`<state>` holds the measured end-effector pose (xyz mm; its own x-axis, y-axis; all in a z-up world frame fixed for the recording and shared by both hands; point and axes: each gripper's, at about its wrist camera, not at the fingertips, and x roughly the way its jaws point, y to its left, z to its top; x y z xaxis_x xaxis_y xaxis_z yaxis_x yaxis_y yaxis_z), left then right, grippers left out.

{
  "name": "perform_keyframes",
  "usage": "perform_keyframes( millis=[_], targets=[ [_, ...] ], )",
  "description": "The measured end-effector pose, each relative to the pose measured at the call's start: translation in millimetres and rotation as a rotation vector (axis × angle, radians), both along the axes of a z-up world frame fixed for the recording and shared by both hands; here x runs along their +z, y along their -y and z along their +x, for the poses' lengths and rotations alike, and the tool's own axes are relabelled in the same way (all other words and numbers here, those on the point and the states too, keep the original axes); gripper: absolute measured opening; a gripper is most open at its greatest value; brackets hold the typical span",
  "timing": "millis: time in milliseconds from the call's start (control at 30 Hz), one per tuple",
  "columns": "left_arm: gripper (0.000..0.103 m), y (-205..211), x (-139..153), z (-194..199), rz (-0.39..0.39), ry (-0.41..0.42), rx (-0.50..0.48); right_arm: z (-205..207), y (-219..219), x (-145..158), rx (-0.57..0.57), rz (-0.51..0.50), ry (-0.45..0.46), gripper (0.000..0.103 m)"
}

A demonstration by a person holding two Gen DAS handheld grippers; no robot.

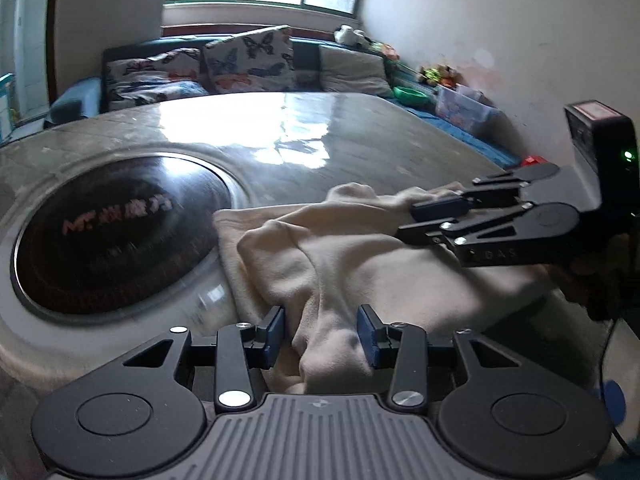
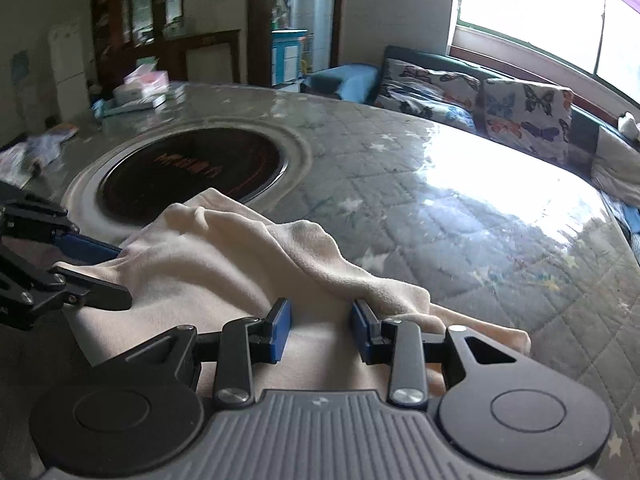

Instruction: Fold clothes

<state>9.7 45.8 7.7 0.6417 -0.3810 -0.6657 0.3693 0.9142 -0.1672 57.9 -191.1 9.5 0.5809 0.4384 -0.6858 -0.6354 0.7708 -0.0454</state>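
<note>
A cream garment (image 1: 340, 256) lies crumpled on the near part of a glossy table (image 1: 320, 152), with raised folds across it. My left gripper (image 1: 322, 334) stands open at the garment's near edge, and a fold of cloth sits between its blue pads (image 1: 276, 332). My right gripper (image 1: 408, 222) comes in from the right over the garment's far right part, held by a person's hand. In the right wrist view the right gripper (image 2: 320, 330) is open with the cream garment (image 2: 224, 264) spread between and under its fingers. The left gripper (image 2: 122, 276) shows at the left edge, open over the cloth.
A round dark hotplate (image 1: 120, 232) in a pale ring is set into the table just left of the garment. A sofa with butterfly cushions (image 1: 248, 60) and a plastic box (image 1: 460, 108) line the far side. A tissue box (image 2: 140, 84) and papers (image 2: 36, 148) sit at the table's far end.
</note>
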Motion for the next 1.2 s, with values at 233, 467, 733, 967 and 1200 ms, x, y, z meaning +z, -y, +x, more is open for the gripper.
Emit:
perform_keyframes(
  millis=[233, 467, 733, 967, 1200],
  targets=[
    [0.041, -4, 15, -20, -0.023, 0.007, -0.037, -36, 21, 7, 0.022, 0.028, -0.026, 0.035],
    [0.040, 0, 23, 9, 0.005, 0.057, -0.013, -45, 40, 20, -0.039, 0.097, -0.017, 0.039],
    [0.040, 9, 2, 34, 0.104, 0.063, -0.038, -44, 52, 26, -0.094, 0.096, -0.006, 0.039],
    [0.007, 19, 1, 39, 0.178, 0.115, -0.072, -16, 57, 20, -0.156, 0.109, -0.049, 0.039],
    [0.007, 18, 4, 43, 0.169, 0.115, -0.064, 2, 49, 9, -0.175, 0.074, -0.079, 0.026]
  ],
)
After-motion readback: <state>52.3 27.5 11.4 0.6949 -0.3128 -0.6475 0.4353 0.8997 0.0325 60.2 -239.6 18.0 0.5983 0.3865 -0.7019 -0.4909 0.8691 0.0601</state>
